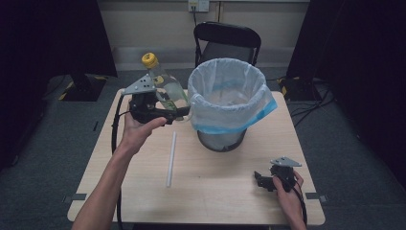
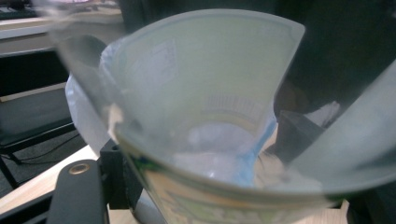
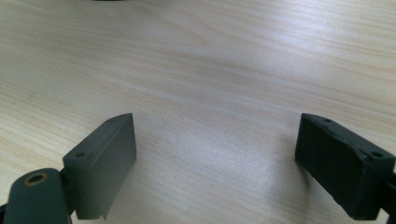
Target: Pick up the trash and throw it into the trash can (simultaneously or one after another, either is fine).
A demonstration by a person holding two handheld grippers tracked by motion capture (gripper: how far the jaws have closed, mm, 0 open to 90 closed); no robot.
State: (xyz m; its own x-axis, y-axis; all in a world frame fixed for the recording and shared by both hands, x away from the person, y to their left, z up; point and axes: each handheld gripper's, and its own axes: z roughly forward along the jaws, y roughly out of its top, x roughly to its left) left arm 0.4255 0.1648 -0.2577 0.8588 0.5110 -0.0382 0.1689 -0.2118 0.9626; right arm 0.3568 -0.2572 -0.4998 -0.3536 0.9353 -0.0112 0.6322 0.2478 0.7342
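Left gripper point(image 1: 167, 111) clamps a clear plastic bottle point(image 1: 165, 84) beside the lined bin point(image 1: 230, 103); next, carry over and release; right gripper point(image 1: 268, 181) rests, jaws apart.

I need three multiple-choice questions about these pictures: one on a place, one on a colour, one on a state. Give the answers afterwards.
1. Where does the white tube lie?
A. on the table, left of the bin
B. inside the bin
C. on the chair

2. What colour is the bottle cap?
A. red
B. yellow
C. blue

3. How is the right gripper?
A. shut on the tube
B. shut on the bottle
C. open, holding nothing

Answers: 1 A, it rests on the table beside the bin. 2 B, the cap shows yellow. 3 C, its jaws stand wide apart over bare wood.
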